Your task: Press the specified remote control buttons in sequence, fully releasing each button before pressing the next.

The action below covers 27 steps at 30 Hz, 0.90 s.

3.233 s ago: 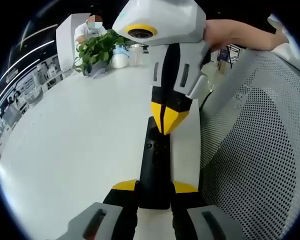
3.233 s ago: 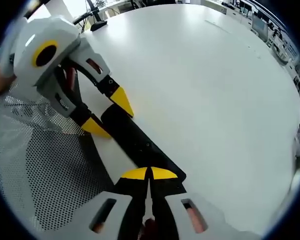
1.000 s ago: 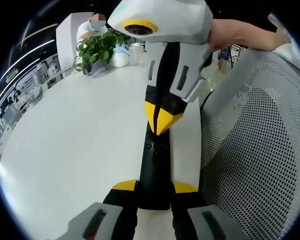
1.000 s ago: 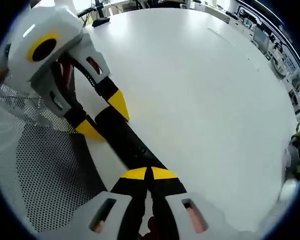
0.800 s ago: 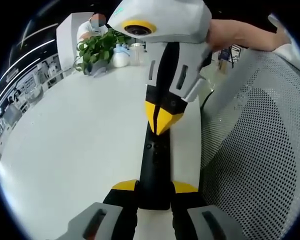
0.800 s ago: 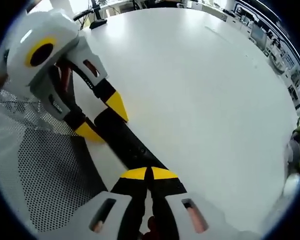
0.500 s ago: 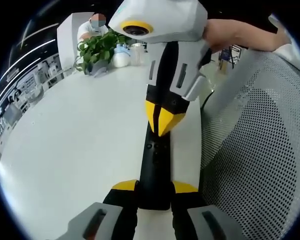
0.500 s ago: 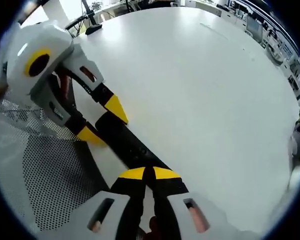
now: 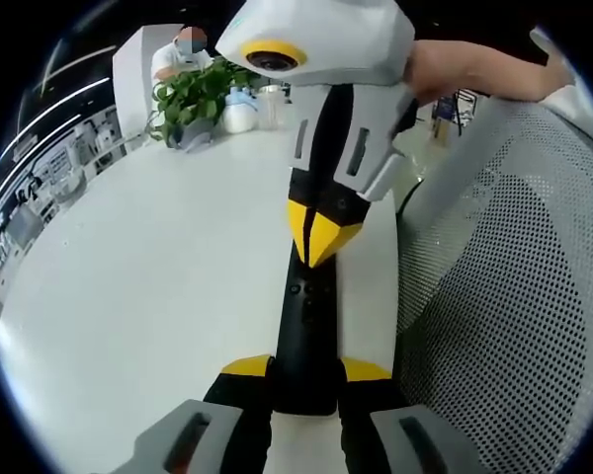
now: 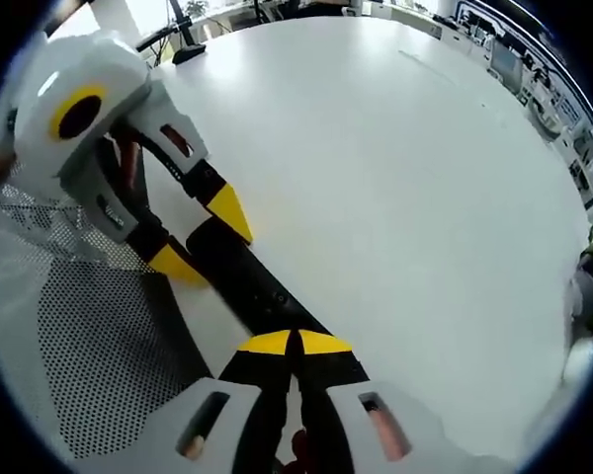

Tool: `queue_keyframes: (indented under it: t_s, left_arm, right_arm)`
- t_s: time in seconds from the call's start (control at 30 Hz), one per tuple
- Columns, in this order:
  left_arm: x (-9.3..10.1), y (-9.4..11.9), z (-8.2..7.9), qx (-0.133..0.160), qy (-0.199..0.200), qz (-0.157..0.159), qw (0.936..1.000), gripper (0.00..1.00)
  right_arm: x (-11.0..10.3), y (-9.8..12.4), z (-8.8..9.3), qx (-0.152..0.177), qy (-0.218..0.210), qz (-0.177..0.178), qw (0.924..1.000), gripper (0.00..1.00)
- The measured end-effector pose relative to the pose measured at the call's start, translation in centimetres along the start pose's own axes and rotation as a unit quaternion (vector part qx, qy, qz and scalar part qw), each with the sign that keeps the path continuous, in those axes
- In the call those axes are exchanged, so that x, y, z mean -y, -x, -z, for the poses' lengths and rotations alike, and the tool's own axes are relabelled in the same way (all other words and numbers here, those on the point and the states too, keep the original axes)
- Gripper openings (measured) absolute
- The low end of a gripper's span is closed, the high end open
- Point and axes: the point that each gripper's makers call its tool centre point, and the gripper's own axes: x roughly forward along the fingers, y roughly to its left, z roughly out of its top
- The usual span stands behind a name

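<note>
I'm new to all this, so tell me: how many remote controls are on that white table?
1. The black remote control lies near the table edge beside a mesh chair, held by the left gripper, with the right gripper at its other end.

table: wide white top (image 9: 158, 267)
chair: grey mesh back (image 9: 504, 296) beside table
far end: potted plant (image 9: 193, 94)

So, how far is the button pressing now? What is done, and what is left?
Done: the left gripper is shut on the black remote, steadying it on the white table. In hand: the right gripper, jaws shut, has its tips on the remote's upper part. Left: I cannot tell which buttons remain.
</note>
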Motion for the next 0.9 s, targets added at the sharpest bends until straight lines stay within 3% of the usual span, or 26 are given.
queue_keyframes:
  t_s: [0.77,0.9]
  left_arm:
    - [0.7,-0.3,-0.3,0.001,-0.022,0.014,0.9997,0.24]
    - [1.1,-0.6,-0.6,0.002,-0.033,0.023,0.9992,0.24]
  right_arm:
    - [0.8,-0.1,-0.3,0.004,-0.086,-0.015,0.9962,0.0]
    - [-0.1,0.2,-0.9,0.018,-0.147,-0.045,0.9879,0.0]
